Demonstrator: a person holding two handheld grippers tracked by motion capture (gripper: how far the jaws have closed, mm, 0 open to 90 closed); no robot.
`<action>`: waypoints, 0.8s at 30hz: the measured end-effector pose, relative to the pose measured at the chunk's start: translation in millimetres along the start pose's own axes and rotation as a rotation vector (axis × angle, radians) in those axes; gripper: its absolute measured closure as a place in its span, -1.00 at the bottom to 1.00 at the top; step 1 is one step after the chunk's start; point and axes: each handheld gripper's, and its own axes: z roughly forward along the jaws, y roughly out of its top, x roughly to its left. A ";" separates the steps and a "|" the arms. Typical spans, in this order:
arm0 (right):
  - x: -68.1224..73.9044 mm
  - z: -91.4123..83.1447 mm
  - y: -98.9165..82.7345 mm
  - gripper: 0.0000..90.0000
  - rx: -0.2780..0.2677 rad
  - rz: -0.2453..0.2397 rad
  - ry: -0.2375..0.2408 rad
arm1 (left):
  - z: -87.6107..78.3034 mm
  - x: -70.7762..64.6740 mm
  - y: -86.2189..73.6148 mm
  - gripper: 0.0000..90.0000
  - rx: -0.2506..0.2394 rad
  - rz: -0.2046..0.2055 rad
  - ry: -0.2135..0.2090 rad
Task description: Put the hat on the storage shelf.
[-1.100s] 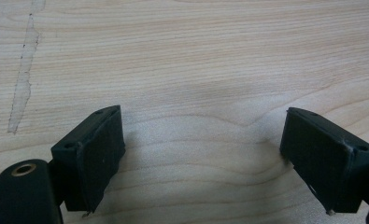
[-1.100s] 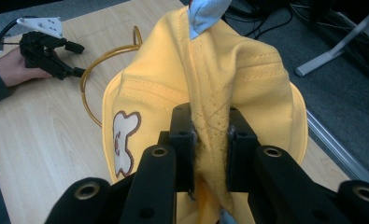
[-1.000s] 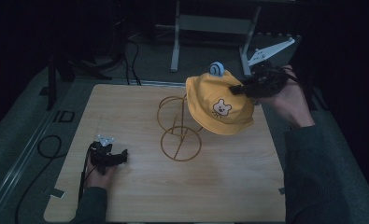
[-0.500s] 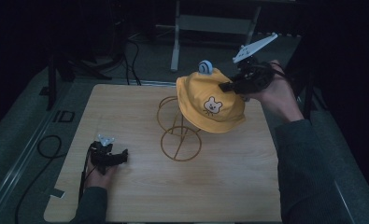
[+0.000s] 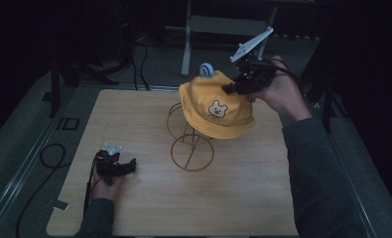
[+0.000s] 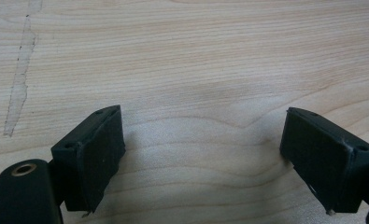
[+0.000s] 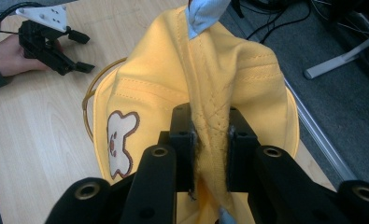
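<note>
Wooden table [image 5: 263, 193]: pale grain, takes up the centre and lower part of the high view; dark floor and cables around it.

Yellow hat [image 5: 216, 106]: upper centre of the high view, lifted above the table, bear face patch toward the camera, a small blue-and-white knob at its top. In the right gripper view the hat [image 7: 229, 70] rises from bottom centre to the top edge, its fabric bunched into a ridge that runs straight down between my jaws.

Wire stand [image 5: 189, 144]: gold rings, centre of the high view, standing on the table below and slightly left of the hat; the hat's brim overlaps its upper loops, and I cannot tell if they touch.

My right gripper [image 5: 240, 84]: upper right of the high view, at the hat's right side. Jaws nearly closed, pinching the fold of hat crown [image 7: 210, 140].

My left gripper [image 5: 115, 166]: lower left of the high view, low on the table, well apart from the hat. Jaws spread wide, holding nothing, bare wood between them [image 6: 201, 140].
</note>
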 end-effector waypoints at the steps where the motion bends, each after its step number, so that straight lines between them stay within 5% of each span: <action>1: 0.0 1.0 1.7 0.71 0.003 0.000 0.001 | 0.0 0.0 0.0 -0.70 0.000 0.000 0.000; 24: 11.5 33.9 43.9 0.71 0.060 -0.040 0.064 | 0.1 -0.4 0.4 -0.70 0.003 0.003 -0.002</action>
